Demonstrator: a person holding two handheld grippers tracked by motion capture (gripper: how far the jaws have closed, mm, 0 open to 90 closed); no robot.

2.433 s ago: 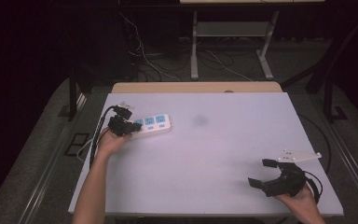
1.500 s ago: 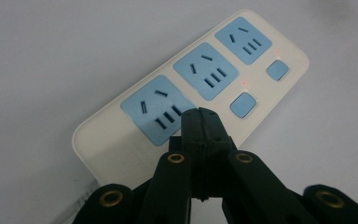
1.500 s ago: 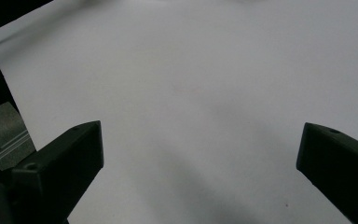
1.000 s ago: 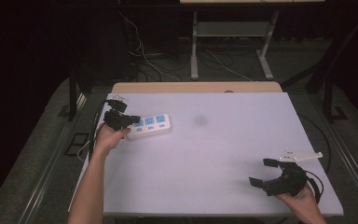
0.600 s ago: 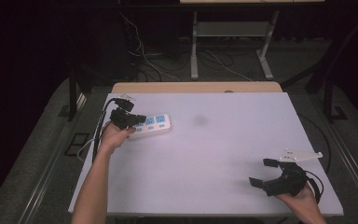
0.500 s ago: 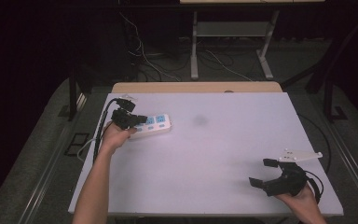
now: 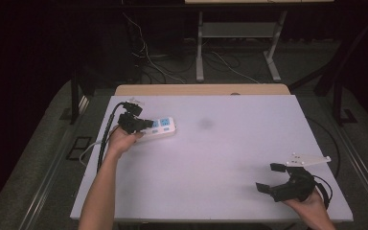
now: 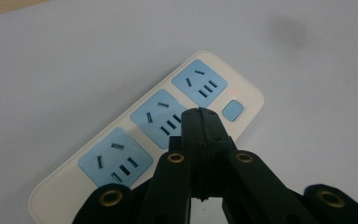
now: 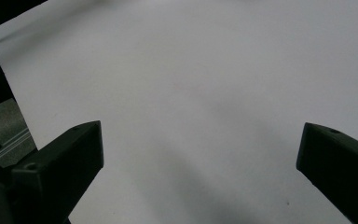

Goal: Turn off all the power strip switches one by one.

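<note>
A cream power strip (image 7: 165, 126) with three blue sockets lies at the back left of the white table (image 7: 220, 158). In the left gripper view the power strip (image 8: 121, 154) runs diagonally, with a blue button (image 8: 233, 110) and a small red light at its far end. My left gripper (image 7: 147, 123) is shut with nothing between its jaws. Its joined tips (image 8: 200, 114) hover over the middle socket, just short of the button; I cannot tell whether they touch. My right gripper (image 7: 267, 177) rests open near the front right corner, its jaws wide apart over bare table (image 9: 200, 144).
The strip's white cord and the left gripper's black cable (image 7: 106, 139) hang off the table's left edge. A wooden ledge (image 7: 201, 89) borders the far side. A faint dark smudge (image 7: 205, 123) marks the table right of the strip. Beyond are metal legs and floor cables.
My left gripper has shifted slightly to the right, further over the power strip. The right gripper has stayed in place.
</note>
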